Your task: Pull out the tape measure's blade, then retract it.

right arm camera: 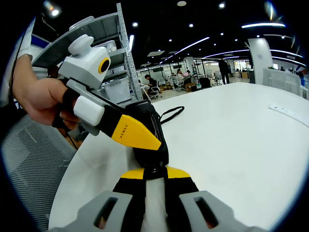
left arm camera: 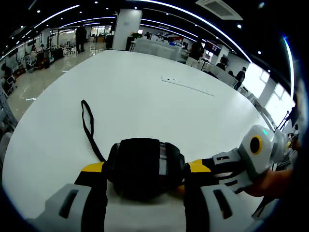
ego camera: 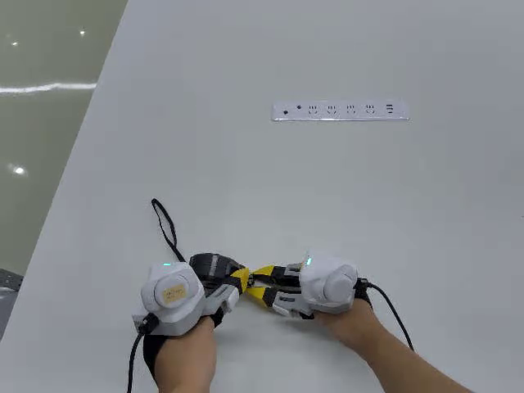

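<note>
White table (ego camera: 327, 188) in an open-plan office, with a power strip (ego camera: 340, 110) lying well apart on its far side. Near the front edge we see the tape measure (ego camera: 211, 267), a black case resting on the table between the two grippers. The left gripper (ego camera: 232, 284) is clamped across the case, one jaw on each flank, as its own view confirms (left arm camera: 145, 169). The right gripper (ego camera: 260, 284) faces it from the opposite side. Its jaws are drawn almost together at the near end of the case (right arm camera: 155, 175), touching or just short of it. We cannot tell whether they pinch the blade's end hook, since no length of blade is visible outside the case.

A black wrist strap (ego camera: 166, 229) trails from the far-left side of the case, away from the person. We judge that the case's mouth points toward the right gripper. The blade's long axis would then run along the line joining the two grippers, left to right across the table. The coming pull therefore falls to the right gripper, drawing away rightward while the left one anchors the case.
</note>
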The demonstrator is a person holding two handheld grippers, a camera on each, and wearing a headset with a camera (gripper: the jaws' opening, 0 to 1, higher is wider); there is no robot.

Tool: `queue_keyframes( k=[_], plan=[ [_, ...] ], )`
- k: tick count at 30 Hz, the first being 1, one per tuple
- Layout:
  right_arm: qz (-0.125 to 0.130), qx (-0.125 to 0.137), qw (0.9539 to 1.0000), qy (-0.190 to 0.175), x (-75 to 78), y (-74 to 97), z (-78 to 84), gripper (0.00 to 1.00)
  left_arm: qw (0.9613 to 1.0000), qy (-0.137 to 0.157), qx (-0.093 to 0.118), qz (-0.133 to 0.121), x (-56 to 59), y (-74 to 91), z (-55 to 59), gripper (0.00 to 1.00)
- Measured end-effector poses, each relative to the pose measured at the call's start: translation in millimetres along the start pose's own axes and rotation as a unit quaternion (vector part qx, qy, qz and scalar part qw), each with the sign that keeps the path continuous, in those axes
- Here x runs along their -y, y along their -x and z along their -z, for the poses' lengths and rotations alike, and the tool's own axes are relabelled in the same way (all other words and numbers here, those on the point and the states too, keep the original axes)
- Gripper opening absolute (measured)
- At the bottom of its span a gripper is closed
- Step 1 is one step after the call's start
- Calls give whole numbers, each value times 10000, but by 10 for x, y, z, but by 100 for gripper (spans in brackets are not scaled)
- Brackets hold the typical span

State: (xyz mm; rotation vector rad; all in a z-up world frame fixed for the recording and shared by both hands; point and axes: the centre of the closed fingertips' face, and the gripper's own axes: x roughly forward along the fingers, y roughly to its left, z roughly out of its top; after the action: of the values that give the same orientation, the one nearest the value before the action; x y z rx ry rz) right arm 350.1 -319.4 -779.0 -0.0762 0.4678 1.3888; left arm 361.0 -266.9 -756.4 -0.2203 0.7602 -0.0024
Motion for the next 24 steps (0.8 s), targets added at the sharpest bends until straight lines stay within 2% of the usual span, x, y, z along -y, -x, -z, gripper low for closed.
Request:
queue_keyframes(
  k=[12, 24],
  plan=[
    [-127, -42, 9999, 73, -1, -1, -3, 13, 10000, 23, 11, -7, -3, -9, 8, 62],
    [-104, -31, 9999, 48, 7, 2, -2, 13, 10000, -3, 10, -18, 5, -9, 5, 62]
  ],
)
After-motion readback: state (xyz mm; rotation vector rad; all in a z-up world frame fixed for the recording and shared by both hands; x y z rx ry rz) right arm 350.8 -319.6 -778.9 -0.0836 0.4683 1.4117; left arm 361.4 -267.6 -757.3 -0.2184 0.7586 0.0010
